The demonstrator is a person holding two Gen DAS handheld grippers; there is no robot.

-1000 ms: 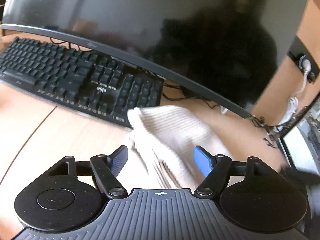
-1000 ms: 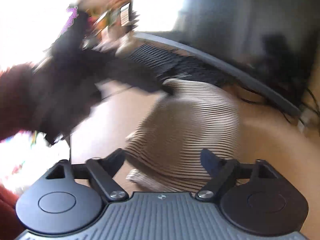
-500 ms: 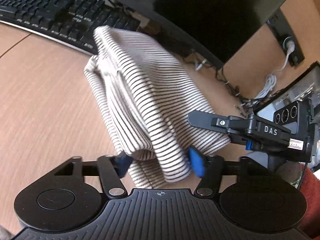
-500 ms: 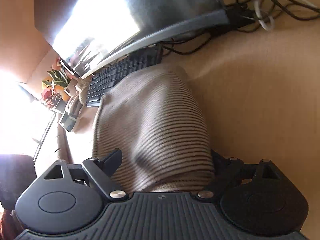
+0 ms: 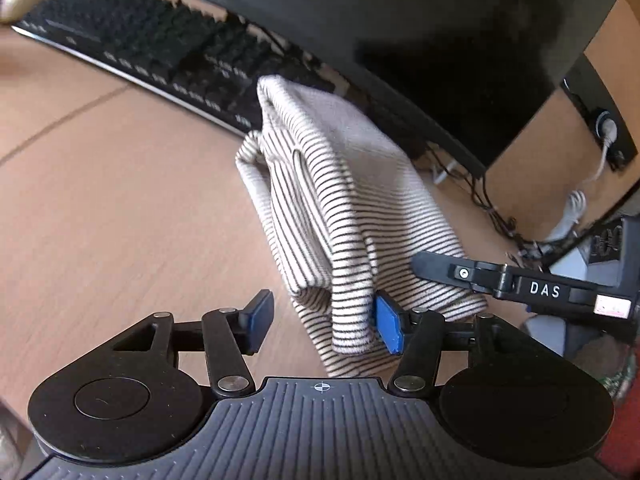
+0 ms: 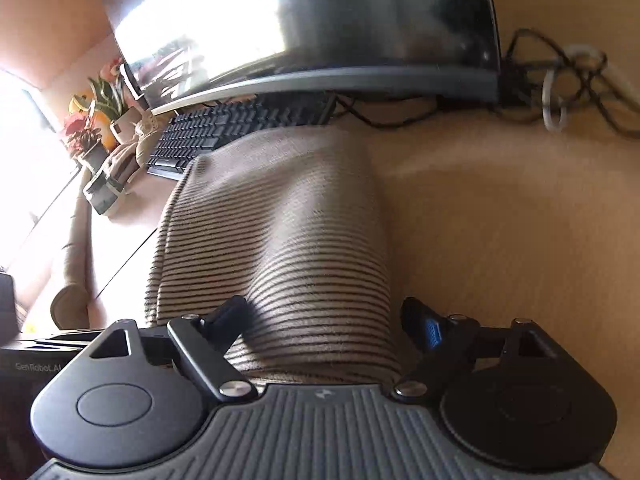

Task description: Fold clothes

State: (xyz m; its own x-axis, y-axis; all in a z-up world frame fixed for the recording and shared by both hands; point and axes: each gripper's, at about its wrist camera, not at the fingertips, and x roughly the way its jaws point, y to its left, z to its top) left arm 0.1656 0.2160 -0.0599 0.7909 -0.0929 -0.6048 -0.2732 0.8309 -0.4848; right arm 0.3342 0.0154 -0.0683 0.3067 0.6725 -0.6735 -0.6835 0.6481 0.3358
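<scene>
The striped sweater lies folded on the bench, its long axis running from the keyboard toward both claws. The left claw and right claw stand spread around its near end, not pinching.

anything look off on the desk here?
Yes: the striped garment is bunched, not flat, and its far edge lies over the end of the keyboard. Loose cables tangle beside the monitor.
</scene>
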